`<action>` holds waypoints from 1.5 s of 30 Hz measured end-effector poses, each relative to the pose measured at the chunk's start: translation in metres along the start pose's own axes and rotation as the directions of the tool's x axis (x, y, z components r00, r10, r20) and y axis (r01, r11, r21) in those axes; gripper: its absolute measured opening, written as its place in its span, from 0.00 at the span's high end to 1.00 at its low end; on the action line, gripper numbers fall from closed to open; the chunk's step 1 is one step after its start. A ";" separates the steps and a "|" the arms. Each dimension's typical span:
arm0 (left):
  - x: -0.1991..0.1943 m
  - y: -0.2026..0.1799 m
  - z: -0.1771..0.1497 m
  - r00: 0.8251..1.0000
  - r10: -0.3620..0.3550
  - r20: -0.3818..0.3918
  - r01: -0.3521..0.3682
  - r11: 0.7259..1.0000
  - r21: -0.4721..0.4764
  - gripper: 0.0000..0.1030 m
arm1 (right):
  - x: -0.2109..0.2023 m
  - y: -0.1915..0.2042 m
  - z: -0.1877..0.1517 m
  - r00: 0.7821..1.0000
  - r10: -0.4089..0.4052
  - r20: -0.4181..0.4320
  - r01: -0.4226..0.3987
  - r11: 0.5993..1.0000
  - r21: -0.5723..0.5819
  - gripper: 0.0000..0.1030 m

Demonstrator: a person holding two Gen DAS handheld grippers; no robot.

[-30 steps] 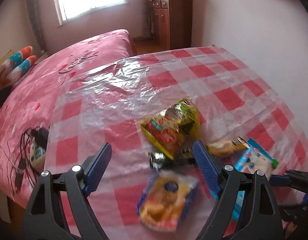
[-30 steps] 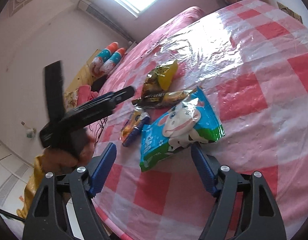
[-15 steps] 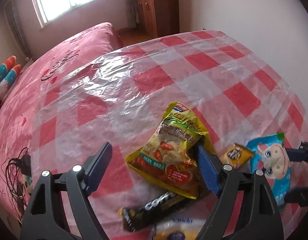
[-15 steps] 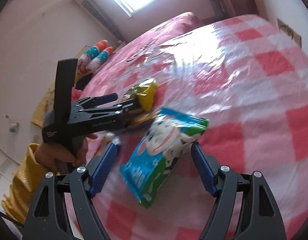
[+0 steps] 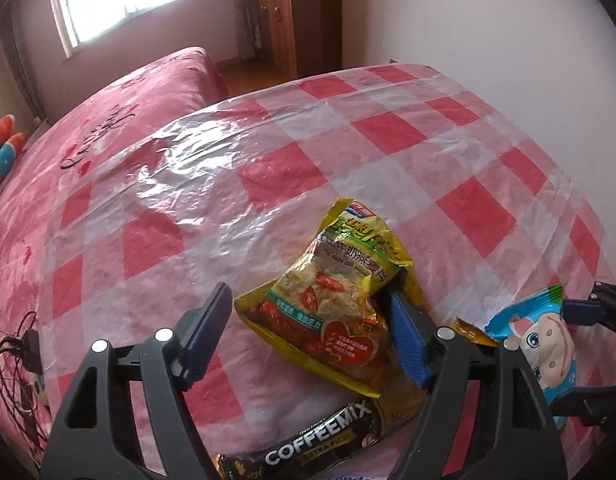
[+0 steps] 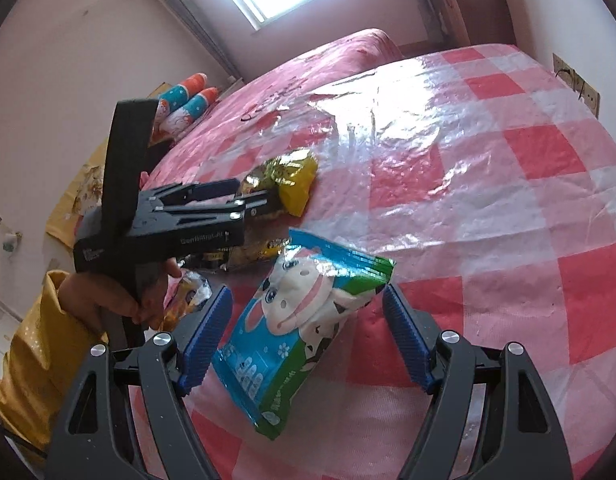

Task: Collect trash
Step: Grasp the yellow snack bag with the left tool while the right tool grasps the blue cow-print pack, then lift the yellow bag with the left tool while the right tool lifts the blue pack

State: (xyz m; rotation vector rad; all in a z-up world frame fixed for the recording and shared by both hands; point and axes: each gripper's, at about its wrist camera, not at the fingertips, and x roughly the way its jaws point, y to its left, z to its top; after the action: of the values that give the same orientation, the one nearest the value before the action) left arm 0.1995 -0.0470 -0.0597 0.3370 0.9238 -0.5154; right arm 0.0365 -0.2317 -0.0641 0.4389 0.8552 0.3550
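Note:
A yellow snack bag (image 5: 336,292) lies on the red-and-white checked tablecloth (image 5: 292,168). My left gripper (image 5: 308,332) is open, its jaws on either side of the bag's near end. The bag also shows in the right wrist view (image 6: 288,180), with the left gripper (image 6: 244,200) reaching onto it. A blue cow-print wrapper (image 6: 304,316) lies between the open jaws of my right gripper (image 6: 306,340); it shows at the right edge of the left wrist view (image 5: 544,340). A black Coffeemix sachet (image 5: 316,440) lies just below the yellow bag.
A small orange wrapper (image 5: 468,330) lies beside the cow wrapper. A yellow and blue packet (image 6: 188,300) lies near the table's left edge. A pink bed (image 5: 120,112) stands behind the table, a wooden cabinet (image 5: 296,12) by the far wall, cables (image 5: 16,356) at the left.
My left gripper has moved forward, so the yellow bag now sits between its jaws. My right gripper has closed in on the cow wrapper, which now lies between its jaws.

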 end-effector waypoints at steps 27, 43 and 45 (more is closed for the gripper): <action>0.016 -0.027 0.025 0.995 -0.104 0.005 0.102 0.985 0.137 0.31 | 0.013 0.015 0.003 1.000 0.005 -0.023 -0.006 0.998 -0.063 0.20; -0.006 -0.028 -0.005 0.995 -0.103 -0.009 0.103 0.995 0.009 0.53 | 0.024 0.026 0.005 0.998 -0.060 -0.019 0.057 0.991 -0.123 0.20; -0.011 -0.024 -0.014 0.996 -0.092 -0.004 0.092 0.996 -0.015 0.54 | 0.025 0.026 0.005 0.998 -0.064 -0.020 0.061 0.990 -0.126 0.20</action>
State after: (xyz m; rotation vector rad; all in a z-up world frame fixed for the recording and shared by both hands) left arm 0.1714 -0.0572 -0.0596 0.2837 0.9503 -0.5922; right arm 0.0527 -0.1989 -0.0644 0.2911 0.8629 0.3542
